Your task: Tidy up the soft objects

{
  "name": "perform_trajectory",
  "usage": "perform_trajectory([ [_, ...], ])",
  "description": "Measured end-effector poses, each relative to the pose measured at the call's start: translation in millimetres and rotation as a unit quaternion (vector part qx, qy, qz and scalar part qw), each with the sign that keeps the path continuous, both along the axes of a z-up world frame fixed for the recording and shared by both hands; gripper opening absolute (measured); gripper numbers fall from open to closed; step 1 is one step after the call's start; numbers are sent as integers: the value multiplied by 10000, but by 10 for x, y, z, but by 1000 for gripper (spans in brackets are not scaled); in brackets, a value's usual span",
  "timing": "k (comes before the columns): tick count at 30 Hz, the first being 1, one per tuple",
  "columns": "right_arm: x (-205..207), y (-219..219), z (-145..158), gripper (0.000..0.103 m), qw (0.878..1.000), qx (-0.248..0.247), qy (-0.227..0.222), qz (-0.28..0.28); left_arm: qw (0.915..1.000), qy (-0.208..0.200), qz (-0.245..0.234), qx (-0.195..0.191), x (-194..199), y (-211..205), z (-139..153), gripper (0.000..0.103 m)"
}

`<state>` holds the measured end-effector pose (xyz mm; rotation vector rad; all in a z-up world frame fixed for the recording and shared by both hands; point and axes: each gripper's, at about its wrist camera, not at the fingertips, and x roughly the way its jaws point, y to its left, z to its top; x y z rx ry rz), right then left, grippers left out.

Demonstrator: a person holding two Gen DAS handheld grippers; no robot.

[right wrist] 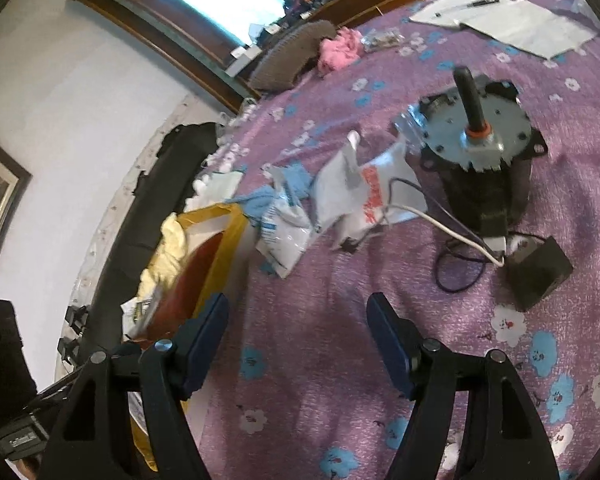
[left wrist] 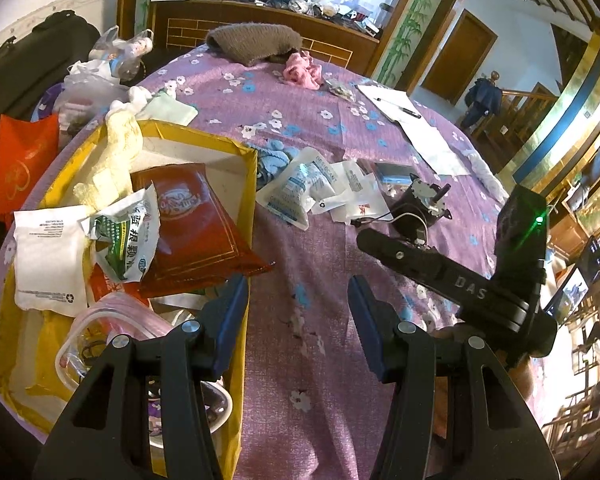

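- The left gripper (left wrist: 298,316) hangs released, its blue-padded jaws wide apart with nothing between them, over bare purple flowered cloth (left wrist: 300,92) that covers the counter.
- The right gripper (right wrist: 298,334) is likewise released and empty, jaws spread over the same cloth.
- A shallow yellow cardboard box (left wrist: 242,236) sits at the counter's left side, its right wall just beside the left gripper's left jaw.
- Inside the box lie a glossy red foil pouch (left wrist: 192,224), a crumpled white-and-green printed packet (left wrist: 128,236) resting on it, a white paper sachet (left wrist: 48,256) and a pale yellow soft cloth (left wrist: 112,160) draped over the far wall.
- Outside the box, just past its right wall, a cluster of white desiccant sachets (left wrist: 300,192) lies on the cloth, with a light blue knitted cloth (left wrist: 270,160) next to it.
- Right of the sachets stands a black electric motor with a metal top plate and upright shaft (right wrist: 480,152), its white wire running to a small black block (right wrist: 538,272).
- At the far edge lie a brown knitted piece (left wrist: 254,42) and a pink fluffy cloth (left wrist: 302,70), close together.
- White paper sheets with a pen (left wrist: 398,106) lie at the far right.
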<state>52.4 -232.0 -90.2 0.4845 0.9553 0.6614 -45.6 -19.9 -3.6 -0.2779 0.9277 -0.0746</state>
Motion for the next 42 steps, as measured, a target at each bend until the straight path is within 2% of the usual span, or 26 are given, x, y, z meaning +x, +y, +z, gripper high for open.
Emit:
perform_trajectory([
  [9, -20, -85, 79, 71, 9994, 299, -142, -117, 10000, 66, -47, 1, 24, -19, -37, 52],
  [42, -13, -184, 99, 71, 9986, 452, -136, -230, 9997, 192, -129, -4, 51, -79, -109, 52],
])
